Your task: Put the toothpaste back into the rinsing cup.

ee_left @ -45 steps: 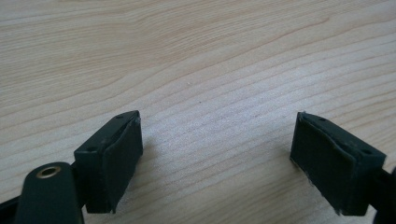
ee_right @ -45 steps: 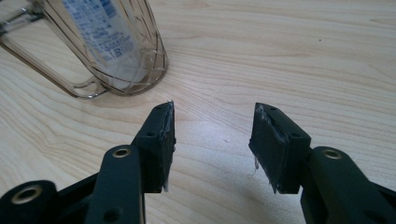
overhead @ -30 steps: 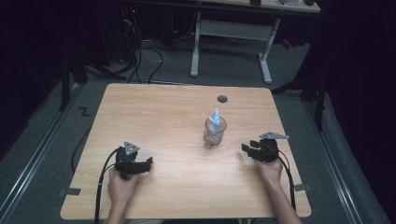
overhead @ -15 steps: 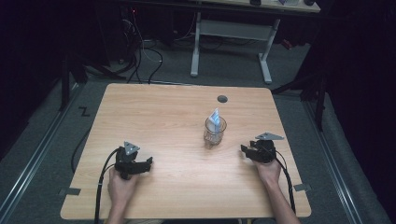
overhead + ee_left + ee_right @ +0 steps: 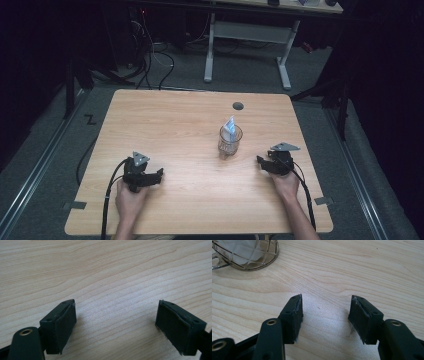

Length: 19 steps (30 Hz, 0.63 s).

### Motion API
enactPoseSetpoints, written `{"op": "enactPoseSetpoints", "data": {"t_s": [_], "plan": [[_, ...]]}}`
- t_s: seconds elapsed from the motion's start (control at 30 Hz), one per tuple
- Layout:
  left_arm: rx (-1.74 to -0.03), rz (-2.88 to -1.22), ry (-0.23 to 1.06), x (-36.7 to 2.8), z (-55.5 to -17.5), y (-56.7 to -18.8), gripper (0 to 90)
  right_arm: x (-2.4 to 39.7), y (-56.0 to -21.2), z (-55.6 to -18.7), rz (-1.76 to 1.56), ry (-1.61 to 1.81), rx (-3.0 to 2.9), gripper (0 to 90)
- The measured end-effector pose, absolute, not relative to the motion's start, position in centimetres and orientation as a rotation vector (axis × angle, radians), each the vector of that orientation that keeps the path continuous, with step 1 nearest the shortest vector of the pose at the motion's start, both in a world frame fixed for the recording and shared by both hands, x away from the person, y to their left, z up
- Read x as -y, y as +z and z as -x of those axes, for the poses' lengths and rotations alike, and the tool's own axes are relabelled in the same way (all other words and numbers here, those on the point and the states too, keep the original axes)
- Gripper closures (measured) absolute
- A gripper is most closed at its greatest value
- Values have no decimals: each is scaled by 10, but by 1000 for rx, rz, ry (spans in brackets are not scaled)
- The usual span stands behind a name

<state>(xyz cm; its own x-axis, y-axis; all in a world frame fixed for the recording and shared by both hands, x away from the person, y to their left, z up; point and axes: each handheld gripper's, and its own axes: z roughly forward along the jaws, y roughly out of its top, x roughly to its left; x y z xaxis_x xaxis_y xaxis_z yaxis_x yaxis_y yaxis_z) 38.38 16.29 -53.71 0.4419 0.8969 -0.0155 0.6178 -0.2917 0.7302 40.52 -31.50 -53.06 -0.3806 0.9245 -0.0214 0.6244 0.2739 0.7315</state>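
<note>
A clear patterned glass stands right of the table's middle with a white and blue item sticking out of its top. My right gripper rests on the wood just right of the glass and points toward it. In the right gripper view the glass base sits at the upper left, apart from the jaws. That gripper is open, its jaws have just been opening, and only bare wood lies between them. My left gripper lies at the near left, wide open over bare wood.
The wooden table has a round cable hole near its far edge. Behind it stands a white desk frame, and cables lie on the dark floor. Black cables trail from both grippers toward the near edge.
The right hand has shifted slightly toward the near edge. The left hand and the glass have kept still.
</note>
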Motion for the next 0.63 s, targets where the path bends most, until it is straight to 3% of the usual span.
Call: {"op": "enactPoseSetpoints", "data": {"t_s": [0.63], "plan": [[-1268, -2021, 531, -163, -384, -537, 168, 314, -531, -405, -1400, 893, -2101, 412]]}}
